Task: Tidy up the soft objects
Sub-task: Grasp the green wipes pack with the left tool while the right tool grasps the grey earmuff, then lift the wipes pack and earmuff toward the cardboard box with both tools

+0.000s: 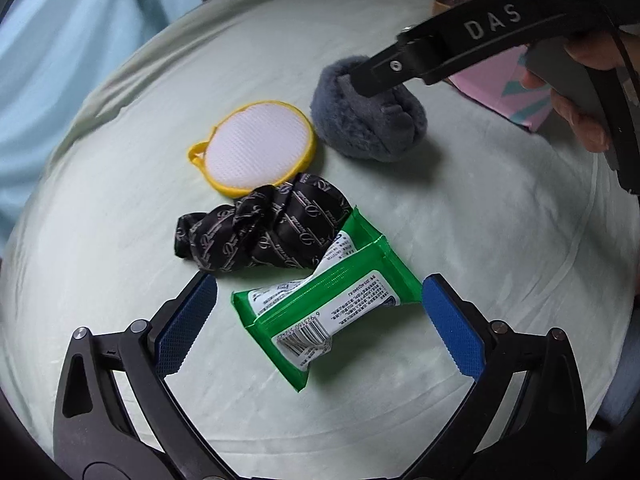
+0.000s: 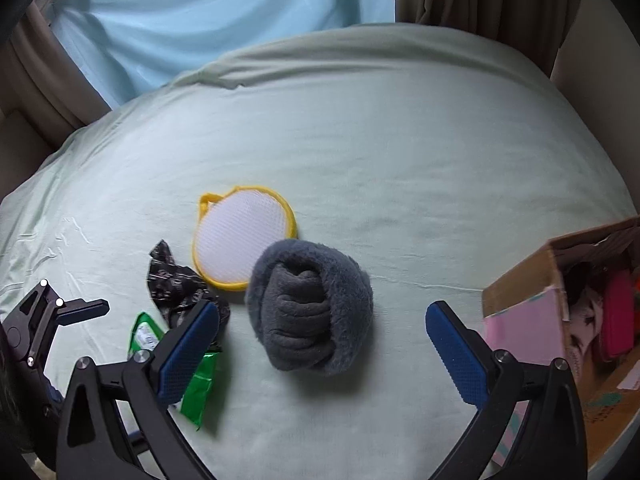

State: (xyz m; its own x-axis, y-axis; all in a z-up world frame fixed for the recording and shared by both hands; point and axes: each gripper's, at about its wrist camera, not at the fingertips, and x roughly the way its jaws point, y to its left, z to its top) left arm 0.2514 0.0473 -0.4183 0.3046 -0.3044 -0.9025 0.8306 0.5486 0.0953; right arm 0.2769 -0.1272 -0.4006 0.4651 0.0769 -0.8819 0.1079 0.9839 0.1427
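1. On the pale green bedsheet [image 2: 400, 152], four soft items lie clustered: a grey fleece bundle [image 2: 310, 308], a yellow-rimmed mesh pad [image 2: 240, 236] touching it at its 10 o'clock, a black printed cloth [image 1: 264, 228] and a green wipes packet [image 1: 320, 304] lying partly over the cloth's edge.
2. At 3 o'clock in the right wrist view stands an open cardboard box [image 2: 516, 280], already holding pink and dark items; it looks like the likely destination.
3. The right gripper [image 2: 322, 354] has its jaws spread wide and holds nothing; the fleece bundle sits between the blue pads, nearer the left one, with neither pad touching it.
4. The left gripper [image 1: 320, 320] is equally wide apart and empty, straddling the wipes packet, whose right end lies just beside the right pad.
5. The step in hand appears to be grasping the fleece bundle. To do it well, I would centre the bundle between the pads, lower until the tips press slightly into the sheet, then close firmly, since fleece compresses and a loose roll may unwind.
6. Keep the left pad clear of the mesh pad's rim, so only the bundle lifts.
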